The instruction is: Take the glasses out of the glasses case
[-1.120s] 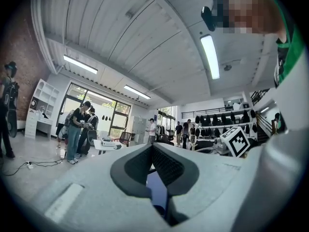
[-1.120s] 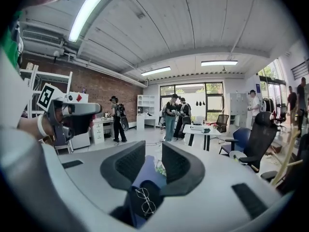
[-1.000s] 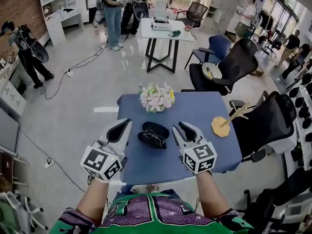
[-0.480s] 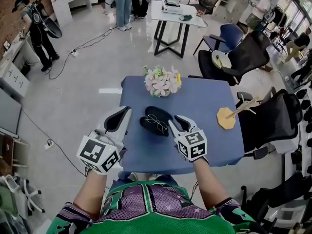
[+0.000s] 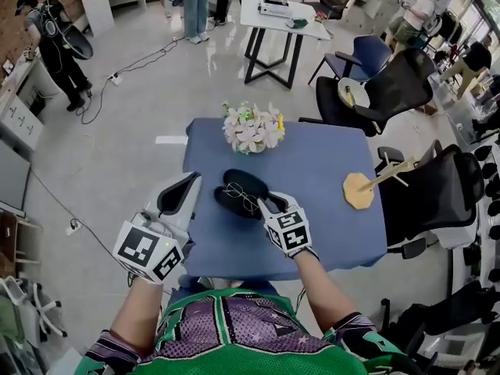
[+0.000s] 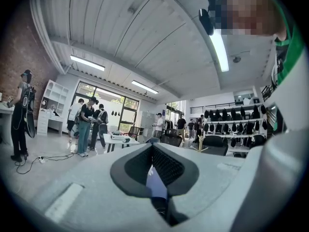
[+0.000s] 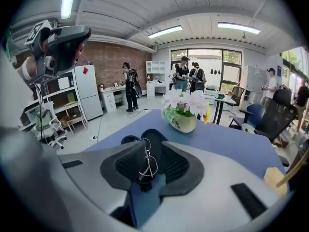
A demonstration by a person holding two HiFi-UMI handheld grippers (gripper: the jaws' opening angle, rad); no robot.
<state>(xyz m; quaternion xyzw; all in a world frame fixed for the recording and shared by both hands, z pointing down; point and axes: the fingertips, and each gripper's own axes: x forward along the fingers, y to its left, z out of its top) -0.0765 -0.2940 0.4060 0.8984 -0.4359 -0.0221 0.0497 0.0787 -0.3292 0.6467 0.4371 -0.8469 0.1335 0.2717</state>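
Observation:
An open black glasses case (image 5: pixel 231 191) lies near the middle of the blue table (image 5: pixel 320 170). Thin wire-framed glasses (image 5: pixel 247 198) rest on it. My right gripper (image 5: pixel 261 202) has its tips at the case's right side. In the right gripper view the glasses (image 7: pixel 150 168) stand edge-on in the narrow gap of my right gripper (image 7: pixel 148 151), which is shut on the frame, with the case (image 7: pixel 153 135) just beyond. My left gripper (image 5: pixel 190 180) hovers left of the case, apart from it. It is shut and holds nothing (image 6: pixel 152 151).
A pot of pale flowers (image 5: pixel 251 129) stands at the table's far edge, behind the case. A wooden stand (image 5: pixel 361 187) sits at the right. Black office chairs (image 5: pixel 428 194) crowd the table's right side. People stand far back.
My right gripper has moved left and forward from beside the case onto the glasses and narrowed around them. My left gripper has drifted slightly down and left.

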